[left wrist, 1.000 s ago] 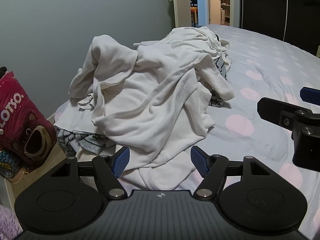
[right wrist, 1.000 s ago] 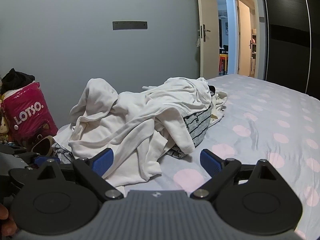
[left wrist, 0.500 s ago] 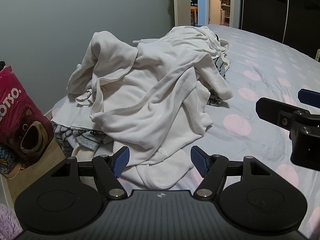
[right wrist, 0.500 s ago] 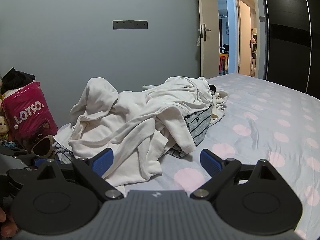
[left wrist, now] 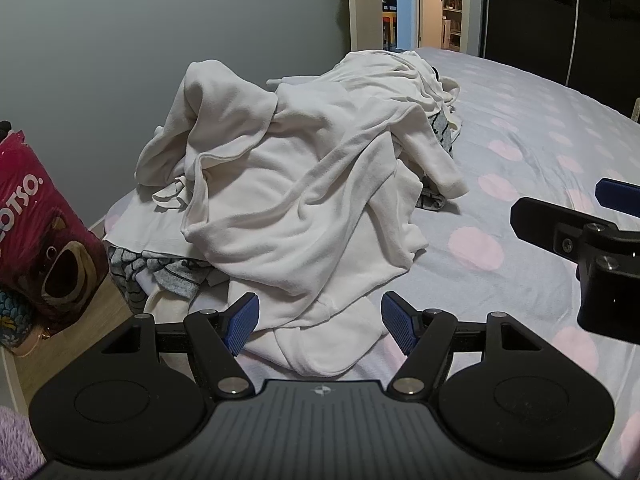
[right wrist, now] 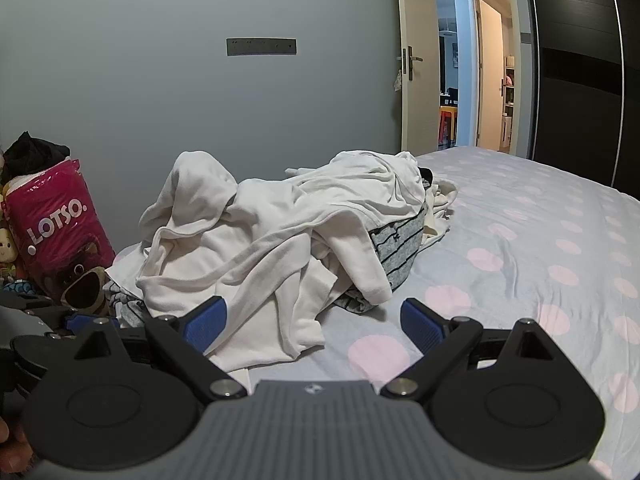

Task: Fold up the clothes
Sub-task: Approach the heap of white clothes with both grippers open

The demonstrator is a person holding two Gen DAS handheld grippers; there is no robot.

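My left gripper (left wrist: 319,322) and right gripper (right wrist: 314,320) both spread, empty. Risk: white heap (left wrist: 304,184) at 12 o'clock tangled, 1 pinch drags 2 garments.

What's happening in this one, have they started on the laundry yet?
Not yet. A person holds a gripper in each hand in front of a heap of white clothes on a bed with a pink-dotted sheet. The left gripper is open, its jaws over the heap's nearest edge, gripping nothing. The right gripper is also open and empty, beside it. A grey striped garment is buried under the white ones. Nothing is folded.
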